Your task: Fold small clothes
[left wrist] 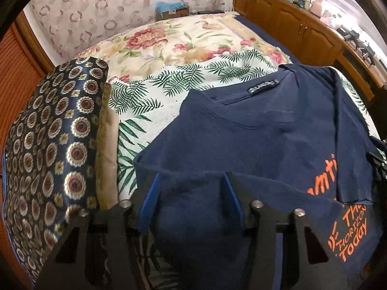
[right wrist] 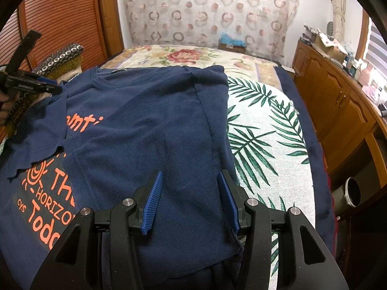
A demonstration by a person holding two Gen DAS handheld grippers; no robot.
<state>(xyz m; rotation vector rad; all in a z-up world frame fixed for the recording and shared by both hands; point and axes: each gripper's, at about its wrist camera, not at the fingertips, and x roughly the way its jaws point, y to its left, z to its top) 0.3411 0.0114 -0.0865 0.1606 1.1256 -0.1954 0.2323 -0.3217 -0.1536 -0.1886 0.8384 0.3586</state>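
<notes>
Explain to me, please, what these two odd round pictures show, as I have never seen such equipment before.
There is no robot here. A person holds a two-fingered grasping tool in each hand, and each tool carries a wide-angle camera looking along its blue-padded fingers. One picture is from the left tool, the other from the right tool. On the bed, over a palm-leaf cover, lies a navy T-shirt with orange lettering, partly folded. A pile of patterned fabric sits at the left of both pictures. The right tool's fingers stand apart over the shirt, gripping nothing. Shirt cloth lies between the left tool's fingers, but I cannot tell whether they pinch it.
</notes>
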